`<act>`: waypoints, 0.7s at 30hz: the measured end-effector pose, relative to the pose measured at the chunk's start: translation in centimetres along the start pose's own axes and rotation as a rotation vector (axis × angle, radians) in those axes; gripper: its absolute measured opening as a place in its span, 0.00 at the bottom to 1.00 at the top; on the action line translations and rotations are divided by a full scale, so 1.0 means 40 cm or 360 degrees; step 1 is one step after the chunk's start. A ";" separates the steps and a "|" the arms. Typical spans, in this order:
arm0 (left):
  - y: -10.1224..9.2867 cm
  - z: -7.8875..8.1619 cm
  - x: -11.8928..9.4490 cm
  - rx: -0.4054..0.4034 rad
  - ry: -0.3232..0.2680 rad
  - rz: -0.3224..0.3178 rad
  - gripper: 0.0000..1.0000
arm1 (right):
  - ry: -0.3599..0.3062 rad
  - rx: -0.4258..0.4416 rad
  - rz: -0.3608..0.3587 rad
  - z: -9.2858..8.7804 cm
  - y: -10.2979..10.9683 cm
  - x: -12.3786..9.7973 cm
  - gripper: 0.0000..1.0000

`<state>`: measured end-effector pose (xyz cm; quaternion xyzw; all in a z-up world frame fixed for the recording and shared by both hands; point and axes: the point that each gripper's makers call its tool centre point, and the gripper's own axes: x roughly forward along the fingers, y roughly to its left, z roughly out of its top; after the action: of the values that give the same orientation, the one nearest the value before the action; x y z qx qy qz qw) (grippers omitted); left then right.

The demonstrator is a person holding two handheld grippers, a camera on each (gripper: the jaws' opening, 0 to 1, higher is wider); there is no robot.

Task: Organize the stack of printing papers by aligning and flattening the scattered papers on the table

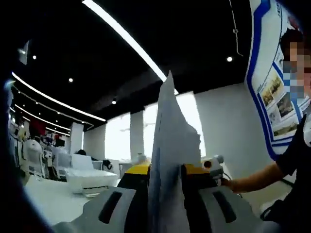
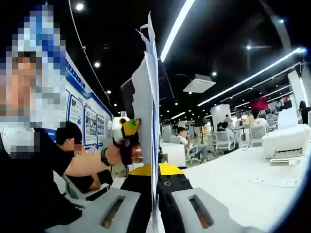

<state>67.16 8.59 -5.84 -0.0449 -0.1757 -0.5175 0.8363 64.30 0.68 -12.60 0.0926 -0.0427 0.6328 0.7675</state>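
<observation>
A stack of white printing papers [image 1: 170, 126] stands on edge between the jaws of my left gripper [image 1: 167, 171], which is shut on it. The right gripper view has the same stack [image 2: 150, 87] rising edge-on from my right gripper [image 2: 156, 171], also shut on it. The sheet tops are uneven and ragged. The stack is lifted off the white table [image 2: 233, 179]. To the right of the paper, the right gripper [image 1: 214, 165] appears in a person's hand. In the right gripper view, the left gripper [image 2: 127, 128] appears left of the paper, held by a hand.
A white printer [image 2: 286, 141] sits at the table's far side, also seen as the printer [image 1: 90, 177]. A loose sheet [image 2: 277, 182] lies on the table. A person's arm [image 1: 252, 179] reaches in from the right. People [image 2: 182, 136] sit at desks behind.
</observation>
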 end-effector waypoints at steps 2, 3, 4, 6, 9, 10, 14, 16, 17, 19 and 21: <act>0.005 -0.010 0.004 -0.0079 0.0015 0.0027 0.11 | -0.0003 -0.0018 -0.0029 0.004 0.004 0.001 0.00; 0.003 -0.015 0.006 -0.0084 0.0024 0.0017 0.07 | -0.0001 -0.0015 -0.0033 0.003 -0.004 0.000 0.00; 0.002 -0.021 0.005 -0.0068 0.0029 0.0023 0.07 | 0.0006 -0.0013 -0.0035 0.000 -0.006 -0.002 0.00; 0.010 -0.040 0.002 -0.0006 0.0048 0.0081 0.07 | 0.0043 -0.0078 -0.0110 -0.014 -0.028 -0.009 0.00; 0.016 -0.060 -0.002 0.0070 0.0032 0.0172 0.07 | 0.0066 -0.0185 -0.0216 -0.027 -0.052 -0.009 0.00; 0.024 -0.064 -0.003 0.0139 0.0038 0.0223 0.07 | 0.0057 -0.0224 -0.0273 -0.027 -0.062 -0.008 0.00; 0.043 -0.077 -0.006 0.0395 0.0122 0.0359 0.09 | 0.0046 -0.0228 -0.0325 -0.037 -0.069 0.004 0.00; 0.039 -0.073 -0.008 0.0378 0.0099 0.0360 0.08 | 0.0049 -0.0270 -0.0287 -0.041 -0.062 0.006 0.00; 0.029 -0.064 -0.009 0.0322 0.0049 0.0309 0.08 | 0.0050 -0.0232 -0.0265 -0.042 -0.061 0.003 0.00; 0.022 -0.040 -0.019 0.0243 -0.0058 0.0217 0.08 | 0.0057 -0.0080 -0.0136 -0.046 -0.038 0.000 0.00; 0.010 -0.033 -0.027 0.0110 -0.0107 0.0109 0.08 | 0.0055 0.0006 -0.0044 -0.041 -0.034 -0.014 0.00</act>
<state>67.41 9.37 -7.39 -0.0394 -0.2198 -0.4803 0.8482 65.45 0.22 -14.44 0.0837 -0.0270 0.6237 0.7767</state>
